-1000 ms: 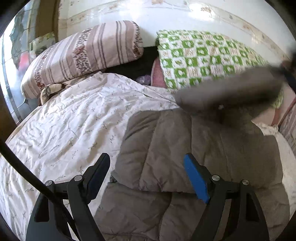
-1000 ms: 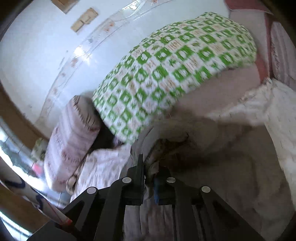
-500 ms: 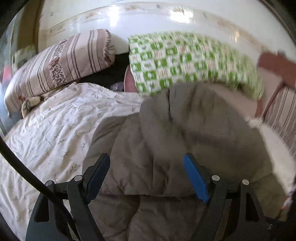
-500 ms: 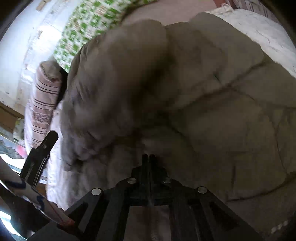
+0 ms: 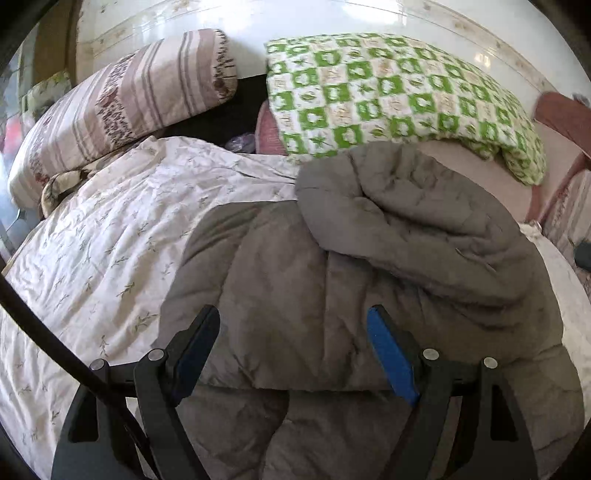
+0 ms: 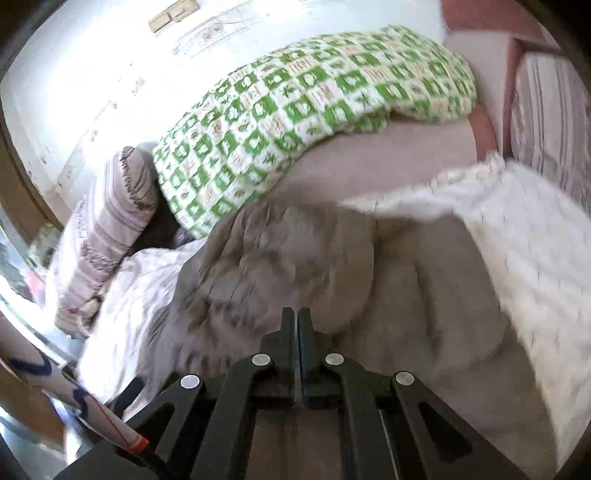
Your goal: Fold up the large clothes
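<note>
A large grey-brown padded jacket (image 5: 332, 295) lies on the bed, its sleeve (image 5: 413, 218) folded across the upper body. My left gripper (image 5: 291, 332) is open above the jacket's lower half, holding nothing. In the right wrist view the jacket (image 6: 288, 266) lies ahead, blurred by motion. My right gripper (image 6: 296, 317) is shut with the pads pressed together and no cloth visible between them, just above the jacket.
A floral white quilt (image 5: 110, 236) covers the bed left of the jacket. A striped pillow (image 5: 122, 103) and a green checked blanket (image 5: 388, 99) lie against the white headboard (image 5: 258, 18). White fleecy cloth (image 6: 517, 236) lies right of the jacket.
The right gripper carried the sleeve over the jacket body, let it drop there and pulled back, shut. The left gripper stayed open over the lower jacket.
</note>
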`<state>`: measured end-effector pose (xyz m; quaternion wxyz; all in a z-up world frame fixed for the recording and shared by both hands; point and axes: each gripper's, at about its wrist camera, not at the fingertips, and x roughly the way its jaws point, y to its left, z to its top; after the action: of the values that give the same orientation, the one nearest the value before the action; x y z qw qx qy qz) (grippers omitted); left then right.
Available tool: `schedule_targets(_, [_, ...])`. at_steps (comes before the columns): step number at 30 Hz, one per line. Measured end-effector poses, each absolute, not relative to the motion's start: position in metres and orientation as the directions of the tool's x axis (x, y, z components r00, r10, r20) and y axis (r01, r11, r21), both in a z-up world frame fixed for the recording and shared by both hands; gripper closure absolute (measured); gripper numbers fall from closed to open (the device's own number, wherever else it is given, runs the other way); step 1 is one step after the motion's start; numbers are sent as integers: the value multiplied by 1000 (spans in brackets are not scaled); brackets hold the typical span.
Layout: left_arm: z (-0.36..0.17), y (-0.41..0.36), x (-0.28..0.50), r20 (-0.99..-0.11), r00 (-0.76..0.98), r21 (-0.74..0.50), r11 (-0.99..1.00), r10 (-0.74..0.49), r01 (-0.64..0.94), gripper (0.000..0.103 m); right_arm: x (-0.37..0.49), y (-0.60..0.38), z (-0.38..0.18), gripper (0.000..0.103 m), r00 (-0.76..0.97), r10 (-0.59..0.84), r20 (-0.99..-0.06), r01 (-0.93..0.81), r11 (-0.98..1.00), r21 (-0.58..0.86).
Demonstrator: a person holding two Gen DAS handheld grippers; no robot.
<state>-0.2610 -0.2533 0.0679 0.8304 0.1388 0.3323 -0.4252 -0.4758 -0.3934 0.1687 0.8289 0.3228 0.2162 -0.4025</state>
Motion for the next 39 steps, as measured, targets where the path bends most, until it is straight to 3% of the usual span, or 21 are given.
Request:
schedule_targets(3, [63, -254, -250, -696, 414, -63, 625, -586, 778, 22, -451, -418, 151, 100, 548, -526, -651, 823, 475, 310])
schedule_targets(8, [50, -257, -238, -748, 379, -81, 642, -544, 762, 22, -427, -445, 77, 100, 462, -384, -799, 851, 447, 277])
schedule_targets(16, [57, -251, -235, -738, 364, -124, 644, -568, 755, 22, -443, -421, 122, 99, 526, -468, -710, 827, 478, 297])
schedule_targets(20, [63, -243, -228, -723, 388, -137, 669, -571, 730, 22, -437, -407, 140, 82, 553, -494, -671, 805, 523, 279])
schedule_targets(21, [64, -241, -226, -722, 394, -139, 677, -569, 723, 22, -436, -405, 140, 82, 559, -491, -669, 802, 526, 284])
schedule_targets(29, [69, -228, -204, -717, 418, -171, 721, -559, 672, 22, -393, -389, 122, 82, 608, -406, -682, 735, 613, 290])
schedule_targets(35, [66, -218, -178, -735, 440, -173, 770, -517, 615, 22, -364, -382, 76, 80, 527, -367, -766, 730, 657, 188])
schedule_targets(39, [59, -220, -174, -758, 402, -191, 764, -514, 616, 22, -378, -387, 95, 80, 579, -337, -742, 705, 665, 248])
